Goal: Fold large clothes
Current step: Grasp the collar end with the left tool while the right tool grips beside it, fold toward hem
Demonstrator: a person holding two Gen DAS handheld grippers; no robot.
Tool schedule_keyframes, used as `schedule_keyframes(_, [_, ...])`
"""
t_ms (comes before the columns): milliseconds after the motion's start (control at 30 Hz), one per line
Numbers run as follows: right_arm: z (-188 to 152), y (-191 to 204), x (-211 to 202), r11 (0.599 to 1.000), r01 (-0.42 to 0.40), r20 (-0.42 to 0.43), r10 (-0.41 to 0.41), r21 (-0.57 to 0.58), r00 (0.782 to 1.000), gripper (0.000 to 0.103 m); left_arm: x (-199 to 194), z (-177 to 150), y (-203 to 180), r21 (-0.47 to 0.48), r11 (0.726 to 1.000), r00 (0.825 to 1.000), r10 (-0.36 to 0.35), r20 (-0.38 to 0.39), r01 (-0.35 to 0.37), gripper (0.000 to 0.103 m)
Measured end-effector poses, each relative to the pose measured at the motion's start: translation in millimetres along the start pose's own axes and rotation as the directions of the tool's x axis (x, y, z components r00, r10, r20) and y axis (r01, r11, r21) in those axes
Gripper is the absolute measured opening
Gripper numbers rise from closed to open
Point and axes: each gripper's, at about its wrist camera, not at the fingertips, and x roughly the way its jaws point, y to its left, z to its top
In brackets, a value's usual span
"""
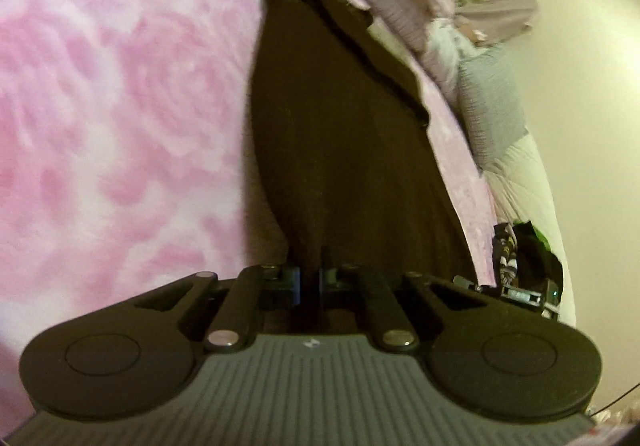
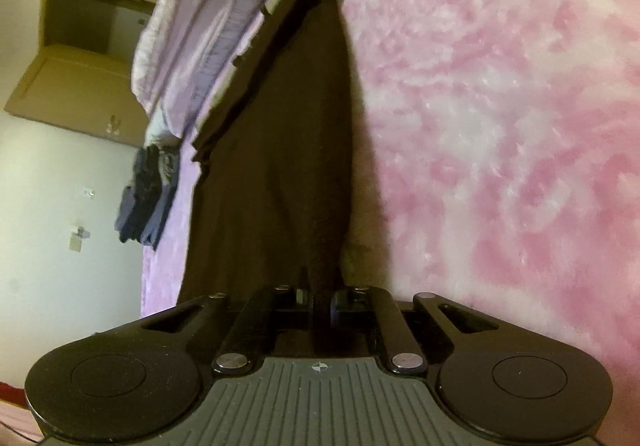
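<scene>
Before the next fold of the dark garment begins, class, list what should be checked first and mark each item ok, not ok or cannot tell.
1. Left claw has cloth between its fingers: ok, the dark brown garment runs into the narrow gap.
2. Right claw has cloth: ok, a bunched ridge of garment passes between its fingers.
3. Garment stretched smooth between the holds: not ok, long wrinkles run along it in the right wrist view.
4. Pink blanket beside the garment free for the fold: ok.
5. Folded pile of blue clothes out of the way: ok, it sits apart near the bed's edge.
6. Far end lying flat: cannot tell, blurred.
</scene>
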Motion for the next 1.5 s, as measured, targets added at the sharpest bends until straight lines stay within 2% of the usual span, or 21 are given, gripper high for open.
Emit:
schedule_keyframes(167, [-35.9, 15.3, -17.7, 0.998, -0.054, 0.108, 0.057, -0.037, 0.992, 0.002, -28.2, -4.2, 2.3, 0.129, 0.990, 0.996, -0.068, 0.056, 0.061, 0.004])
schedule_keyframes(300, [-95.9, 37.6, -29.1, 0.996, -0.062, 0.184, 0.073, -0.063, 0.980, 0.001, -63.0, -14.7, 14.6, 0.207, 0.975, 0.992, -0.096, 0.085, 0.077, 0.004])
schedule_keyframes(400, [-156.3, 51.3, -39.1, 0.997, -0.046, 0.223, 0.058, -0.058, 0.973, 0.001, -94.6, -29.3, 30.4, 0.207, 0.972, 0.988, -0.129, 0.085, 0.109, 0.004])
schedule_keyframes(533, [-246.8, 82.3, -57.6, 0.999, -0.039, 0.273, 0.034, 0.014, 0.961, 0.001, -147.4, -60.0, 51.1, 0.175, 0.972, 0.984, -0.167, 0.068, 0.153, 0.004])
schedule_keyframes(667, [-323.2, 111.5, -77.2, 0.999, -0.029, 0.304, 0.017, 0.035, 0.953, 0.001, -193.7, -95.9, 65.0, 0.182, 0.971, 0.984, -0.171, 0.058, 0.158, 0.004])
schedule_keyframes(733, [-354.4, 119.9, -80.6, 0.997, -0.023, 0.314, -0.002, 0.076, 0.949, 0.001, -209.8, -110.3, 71.8, 0.163, 0.971, 0.981, -0.186, 0.058, 0.174, 0.004])
schedule_keyframes(867, [-377.7, 128.2, -79.0, 0.993, -0.026, 0.301, -0.010, 0.116, 0.953, 0.001, -220.6, -122.0, 78.6, 0.125, 0.974, 0.978, -0.199, 0.063, 0.190, 0.004])
schedule_keyframes(1000, [-359.4, 136.1, -89.5, 0.994, -0.048, 0.319, 0.014, 0.098, 0.948, 0.001, -213.8, -100.6, 62.2, 0.110, 0.967, 0.967, -0.240, 0.085, 0.230, 0.004])
schedule_keyframes(1100, [-323.3, 152.3, -97.7, 0.996, -0.068, 0.333, 0.048, 0.050, 0.942, 0.001, -205.7, -65.2, 45.1, 0.116, 0.960, 0.957, -0.266, 0.113, 0.253, 0.004])
schedule_keyframes(1233, [-244.6, 167.5, -96.3, 0.994, -0.100, 0.366, 0.080, 0.037, 0.927, 0.001, -167.2, 8.3, 20.4, 0.099, 0.958, 0.949, -0.281, 0.142, 0.269, 0.005])
schedule_keyframes(1367, [-146.0, 175.7, -77.2, 0.997, -0.072, 0.421, 0.050, 0.036, 0.906, 0.002, -104.5, 88.4, -9.1, 0.109, 0.967, 0.956, -0.246, 0.158, 0.231, 0.006])
schedule_keyframes(1400, [-120.0, 174.2, -69.1, 0.998, -0.054, 0.437, 0.030, 0.044, 0.899, 0.002, -87.9, 106.9, -12.7, 0.088, 0.975, 0.964, -0.217, 0.156, 0.205, 0.008])
schedule_keyframes(1433, [-93.2, 168.9, -59.7, 0.997, -0.041, 0.449, 0.009, 0.061, 0.894, 0.005, -70.2, 125.1, -14.5, 0.058, 0.984, 0.971, -0.177, 0.163, 0.170, 0.013])
schedule_keyframes(1500, [-54.2, 151.7, -44.3, 0.989, -0.001, 0.460, -0.069, 0.150, 0.885, 0.030, -41.7, 152.0, -14.4, 0.049, 0.995, 0.981, -0.092, 0.173, 0.085, 0.014])
